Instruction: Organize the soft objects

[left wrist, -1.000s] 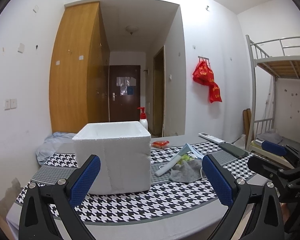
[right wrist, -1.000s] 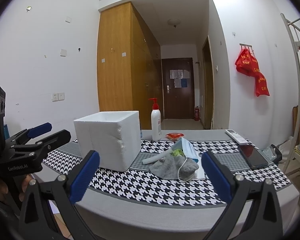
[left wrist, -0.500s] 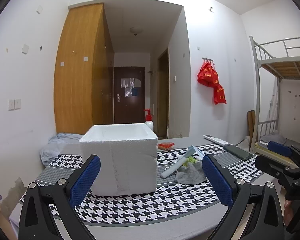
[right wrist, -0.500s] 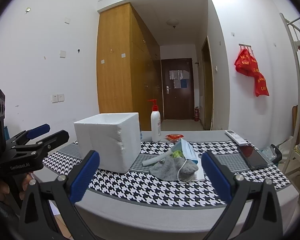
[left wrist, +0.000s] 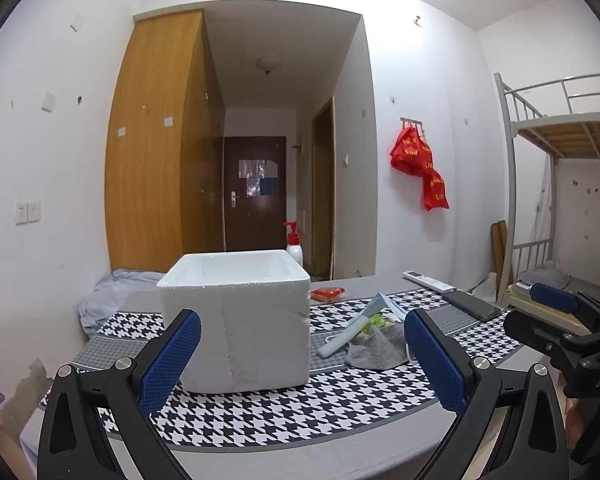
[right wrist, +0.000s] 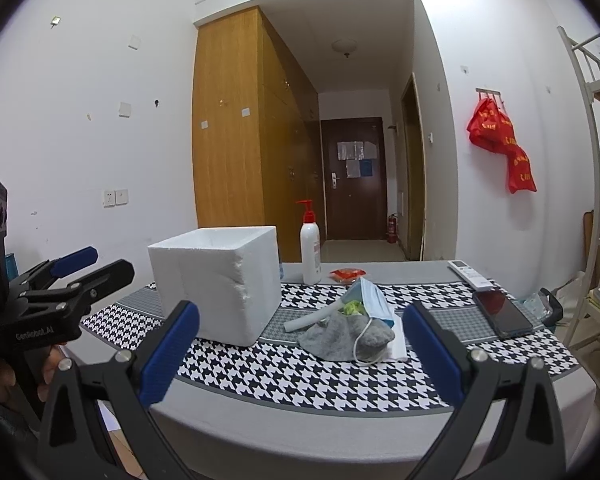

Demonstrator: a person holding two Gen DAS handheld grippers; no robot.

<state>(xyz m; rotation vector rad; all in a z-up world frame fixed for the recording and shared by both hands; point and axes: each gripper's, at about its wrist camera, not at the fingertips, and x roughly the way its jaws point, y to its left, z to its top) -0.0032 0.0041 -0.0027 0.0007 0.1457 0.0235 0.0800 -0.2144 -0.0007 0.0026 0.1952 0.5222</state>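
White foam box (left wrist: 236, 320) looms larger in the left view than a second ago: left gripper (left wrist: 300, 364) has edged toward the table (right wrist: 300, 432). Both grippers gape, empty. Soft pile (right wrist: 348, 328) untouched at mid-table, right of box. Right gripper (right wrist: 300, 360) barely shifted. Readable: "GenRobot.AI", "DAS".

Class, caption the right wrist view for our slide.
Open right gripper faces a foam box and a face mask atop grey cloth.

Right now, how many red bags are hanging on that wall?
2 can be told apart. Both hang from the wall hook rack: the upper red bag just under it, the lower red bag down to its right. More may hide behind.
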